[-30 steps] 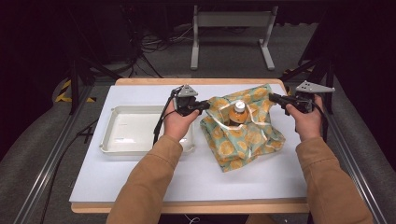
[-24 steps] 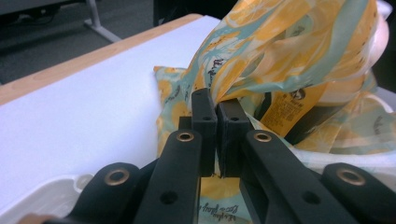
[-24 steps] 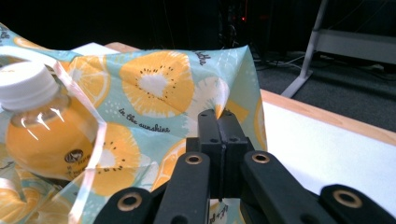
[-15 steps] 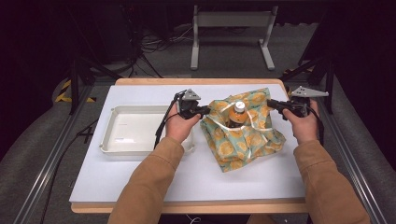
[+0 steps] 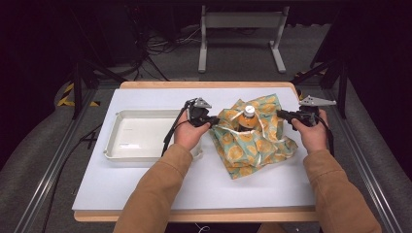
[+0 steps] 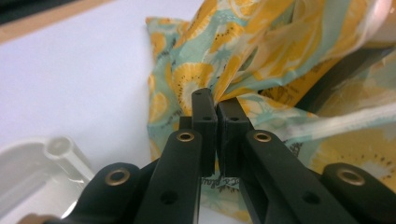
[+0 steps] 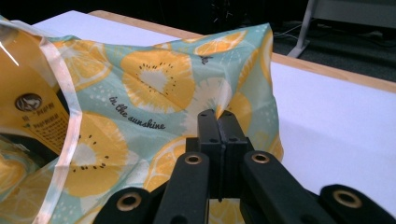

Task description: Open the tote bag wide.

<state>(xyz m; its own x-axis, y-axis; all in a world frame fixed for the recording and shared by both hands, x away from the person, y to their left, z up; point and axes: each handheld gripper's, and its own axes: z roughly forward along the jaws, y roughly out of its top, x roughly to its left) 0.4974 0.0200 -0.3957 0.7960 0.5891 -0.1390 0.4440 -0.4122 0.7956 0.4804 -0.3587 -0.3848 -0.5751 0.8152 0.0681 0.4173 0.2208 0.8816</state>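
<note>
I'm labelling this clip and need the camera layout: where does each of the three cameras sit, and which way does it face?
High view: above the person's side, looking forward and down on the table; both forearms, left gripper and right gripper show.
Left gripper view: rides on the left gripper, looking along its black fingers at the fruit-print cloth.
Right gripper view: rides on the right gripper, looking along its fingers at the cloth's other side.
All three share the cloth.

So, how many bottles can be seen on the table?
1. The bottle stands inside the fruit-print bag, right of the white tray. The bag could hide others.
</note>
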